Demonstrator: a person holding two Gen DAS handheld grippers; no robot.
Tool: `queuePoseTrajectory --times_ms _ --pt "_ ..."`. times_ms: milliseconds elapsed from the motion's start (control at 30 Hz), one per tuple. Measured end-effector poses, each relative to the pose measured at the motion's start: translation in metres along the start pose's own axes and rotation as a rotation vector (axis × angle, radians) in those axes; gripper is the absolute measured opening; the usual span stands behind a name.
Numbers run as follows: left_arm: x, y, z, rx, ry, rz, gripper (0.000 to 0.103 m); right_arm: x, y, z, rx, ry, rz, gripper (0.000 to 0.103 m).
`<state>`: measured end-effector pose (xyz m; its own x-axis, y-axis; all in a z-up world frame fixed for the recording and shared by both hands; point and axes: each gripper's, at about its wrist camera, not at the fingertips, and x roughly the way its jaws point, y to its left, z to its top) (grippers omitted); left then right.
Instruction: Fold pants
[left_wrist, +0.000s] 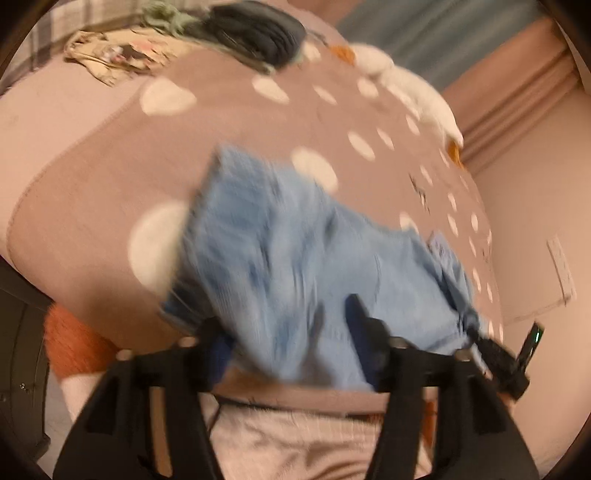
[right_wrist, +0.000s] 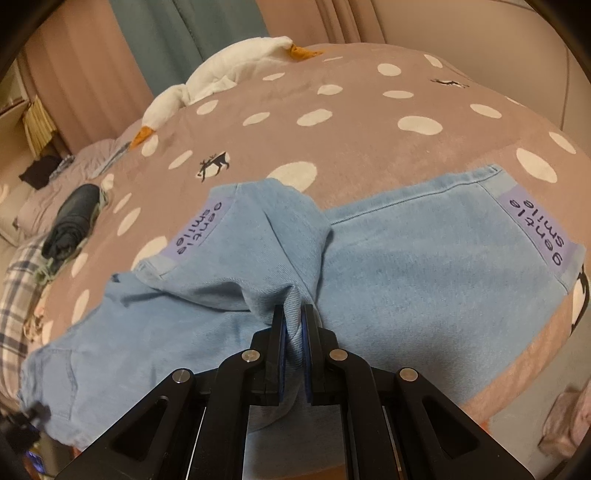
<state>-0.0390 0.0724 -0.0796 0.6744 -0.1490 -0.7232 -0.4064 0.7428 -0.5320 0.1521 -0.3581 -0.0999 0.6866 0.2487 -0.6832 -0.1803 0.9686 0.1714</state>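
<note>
Light blue denim pants (right_wrist: 424, 266) with purple "gentle smile" labels lie on a brown blanket with white dots (right_wrist: 351, 140). My right gripper (right_wrist: 294, 321) is shut on a bunched fold of the pants near the crotch. In the blurred left wrist view the pants (left_wrist: 295, 251) hang over my left gripper (left_wrist: 288, 325), whose jaws stand wide apart with cloth draped between them. The right gripper's tip (left_wrist: 498, 354) shows at the pants' right edge there.
A white plush goose (right_wrist: 229, 74) lies along the blanket's far edge. A rolled dark garment (right_wrist: 70, 221) and other clothes (left_wrist: 110, 55) lie on the bed. Curtains (right_wrist: 166, 44) hang behind. An orange item (left_wrist: 74, 343) sits low on the left.
</note>
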Motion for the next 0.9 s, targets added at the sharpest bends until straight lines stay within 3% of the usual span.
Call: queuePoseTrajectory --times_ms 67,133,200,233,333,367,467,633,700,733,767,800,900 --pt "0.001 0.006 0.011 -0.038 -0.013 0.004 0.057 0.001 0.0 0.0 -0.006 0.006 -0.008 0.007" --pt "0.004 0.012 0.014 -0.036 -0.023 0.048 0.036 -0.001 0.004 0.002 -0.036 0.015 -0.027 0.007" --pt "0.014 0.019 0.01 -0.037 0.003 0.075 0.034 -0.007 0.011 0.006 -0.075 0.018 -0.052 0.01" --pt "0.016 0.02 0.008 -0.032 -0.002 0.082 0.034 -0.009 0.015 0.007 -0.097 0.018 -0.071 0.019" --pt "0.018 0.015 0.007 -0.006 -0.009 0.094 0.034 -0.025 0.03 0.014 -0.191 -0.017 -0.108 0.061" --pt "0.019 0.017 0.007 -0.017 -0.006 0.09 0.034 -0.03 0.035 0.016 -0.216 -0.031 -0.104 0.064" --pt "0.021 0.019 0.01 -0.033 0.006 0.078 0.036 -0.031 0.06 0.025 -0.318 -0.034 -0.044 0.064" --pt "0.023 0.023 0.011 -0.039 0.008 0.06 0.036 0.016 0.114 0.028 -0.523 0.046 -0.03 0.064" --pt "0.023 0.024 0.011 -0.041 0.009 0.055 0.036 0.041 0.128 0.025 -0.568 0.118 0.012 0.058" --pt "0.023 0.025 0.011 -0.042 0.01 0.053 0.036 0.053 0.132 0.025 -0.579 0.147 0.007 0.041" --pt "0.022 0.025 0.01 -0.042 0.011 0.054 0.036 0.067 0.133 0.026 -0.585 0.172 -0.016 0.015" --pt "0.022 0.024 0.01 -0.042 0.012 0.053 0.036 0.073 0.132 0.028 -0.584 0.178 -0.023 0.008" --pt "0.021 0.024 0.01 -0.037 0.017 0.049 0.036 0.061 0.116 0.058 -0.49 0.126 0.025 0.004"
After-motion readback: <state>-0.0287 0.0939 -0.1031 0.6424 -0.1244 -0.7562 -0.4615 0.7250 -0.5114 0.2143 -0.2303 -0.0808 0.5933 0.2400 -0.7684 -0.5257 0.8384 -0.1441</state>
